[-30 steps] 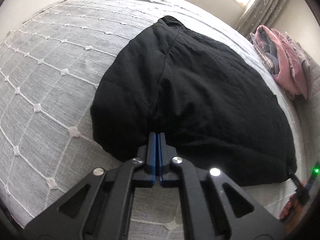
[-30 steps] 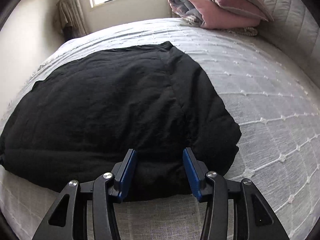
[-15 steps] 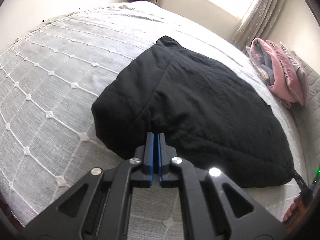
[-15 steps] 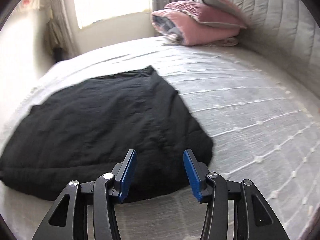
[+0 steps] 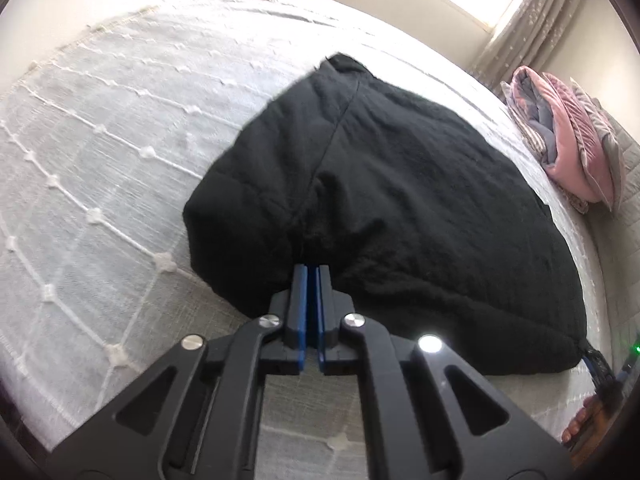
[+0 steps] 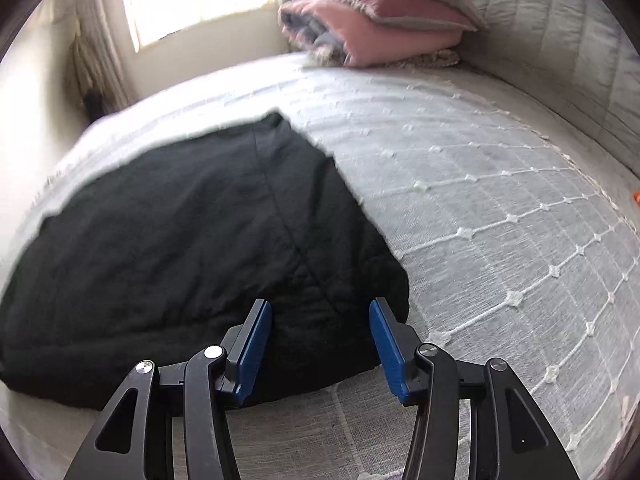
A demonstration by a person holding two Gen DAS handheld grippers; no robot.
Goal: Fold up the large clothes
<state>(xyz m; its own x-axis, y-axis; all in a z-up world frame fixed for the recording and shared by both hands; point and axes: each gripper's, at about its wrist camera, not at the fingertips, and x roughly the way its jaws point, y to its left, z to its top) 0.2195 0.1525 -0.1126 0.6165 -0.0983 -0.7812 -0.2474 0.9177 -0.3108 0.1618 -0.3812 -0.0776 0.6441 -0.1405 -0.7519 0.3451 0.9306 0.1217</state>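
The black quilted garment [image 5: 400, 208] lies partly folded on the bed [image 5: 100, 152]; left tool [image 5: 311, 276] pinches its near edge, right tool [image 6: 320, 320] gapes empty (further folds likely remain).

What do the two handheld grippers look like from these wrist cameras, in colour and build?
Both match. The left gripper and right gripper have matte black linkage arms with triangular cut-outs, silver round pivot bolts, and flat blue pads lining each black finger. One bolt on the left gripper glares white in the light. No cables or printed markings show on either. A bare hand shows at the left view's lower right edge.
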